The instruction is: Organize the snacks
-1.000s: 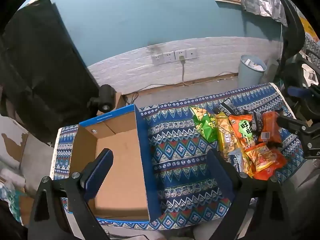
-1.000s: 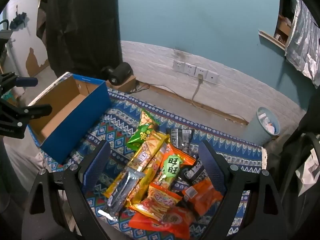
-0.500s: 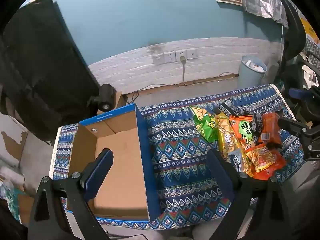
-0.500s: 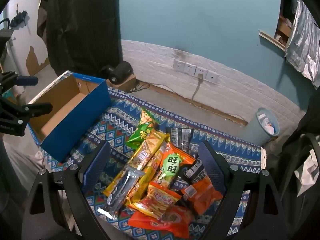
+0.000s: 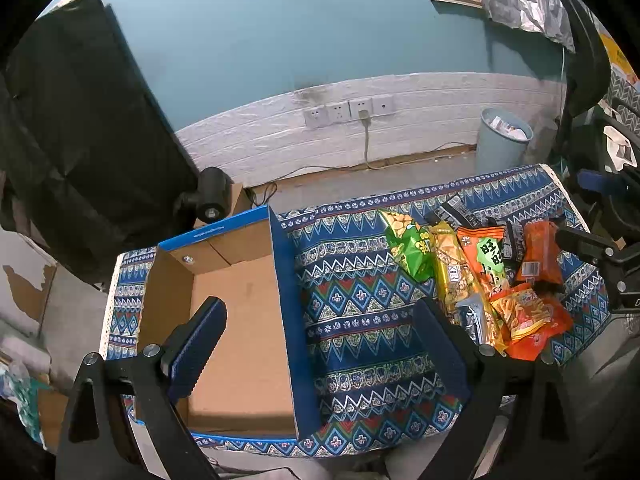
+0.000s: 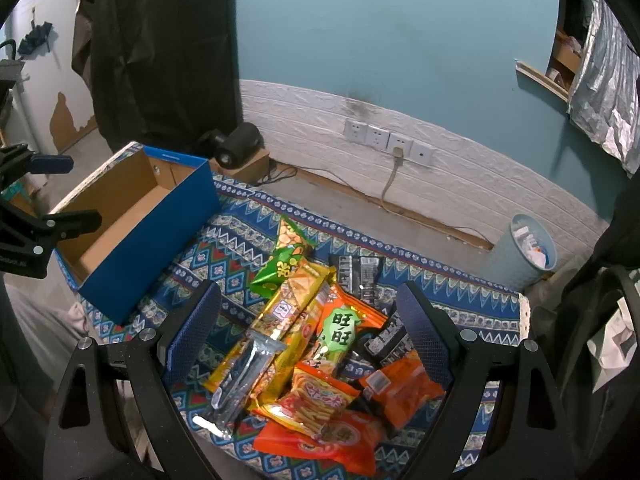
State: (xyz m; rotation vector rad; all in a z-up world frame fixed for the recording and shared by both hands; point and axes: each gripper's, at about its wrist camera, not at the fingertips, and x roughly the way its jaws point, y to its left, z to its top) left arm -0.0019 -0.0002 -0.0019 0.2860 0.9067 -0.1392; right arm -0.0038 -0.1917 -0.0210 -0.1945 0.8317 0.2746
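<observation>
A pile of snack packets point(image 6: 316, 344) lies on the patterned cloth, also in the left wrist view point(image 5: 480, 276): a green bag point(image 6: 282, 268), long yellow packs point(image 6: 288, 312), orange bags point(image 6: 400, 388) and dark bars point(image 6: 356, 272). An empty blue cardboard box point(image 5: 240, 312) stands at the left, also in the right wrist view point(image 6: 132, 228). My left gripper point(image 5: 320, 332) is open above the box's right wall. My right gripper point(image 6: 308, 328) is open above the snack pile. Neither holds anything.
The table with the blue patterned cloth point(image 5: 360, 312) ends close to me and at the right point(image 6: 524, 320). A grey bin point(image 6: 524, 252) and a small black device point(image 6: 236, 148) stand on the floor by the wall with sockets point(image 6: 388, 142).
Both views shift slightly; the right gripper has edged a little closer to the snack pile. Both grippers stay open and empty.
</observation>
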